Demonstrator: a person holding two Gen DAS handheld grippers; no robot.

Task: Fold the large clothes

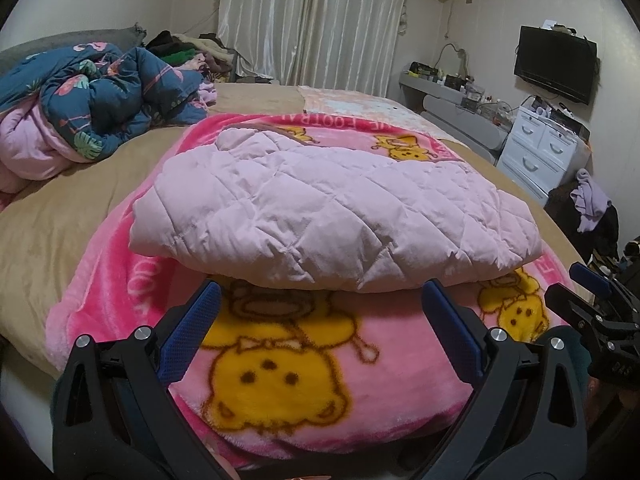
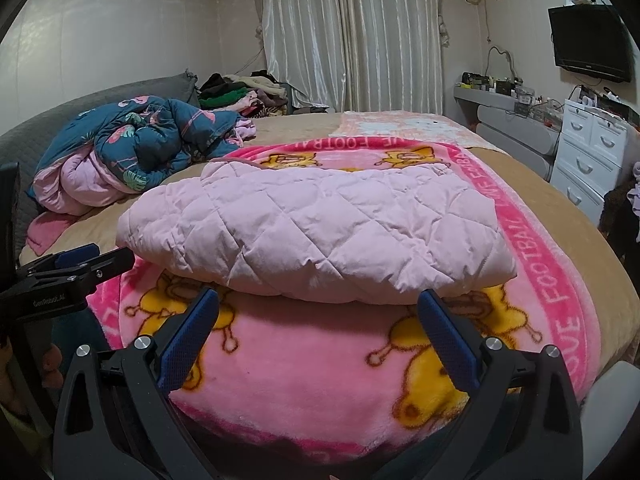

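A pale pink quilted jacket [image 1: 320,208] [image 2: 312,224] lies folded into a thick rectangular bundle on a pink cartoon blanket [image 1: 288,364] [image 2: 304,372] spread over the bed. My left gripper [image 1: 320,300] is open, hovering just short of the bundle's near edge with nothing between its blue pads. My right gripper [image 2: 318,306] is open too, at the same near edge, holding nothing. The right gripper also shows at the right edge of the left wrist view [image 1: 588,292]. The left one shows at the left edge of the right wrist view [image 2: 76,264].
A crumpled blue floral duvet [image 1: 108,96] [image 2: 148,140] sits at the bed's far left, with a pile of clothes [image 2: 244,92] behind it. White drawers [image 1: 540,148] and a wall television [image 1: 556,64] stand at the right, and curtains [image 2: 352,32] hang at the back.
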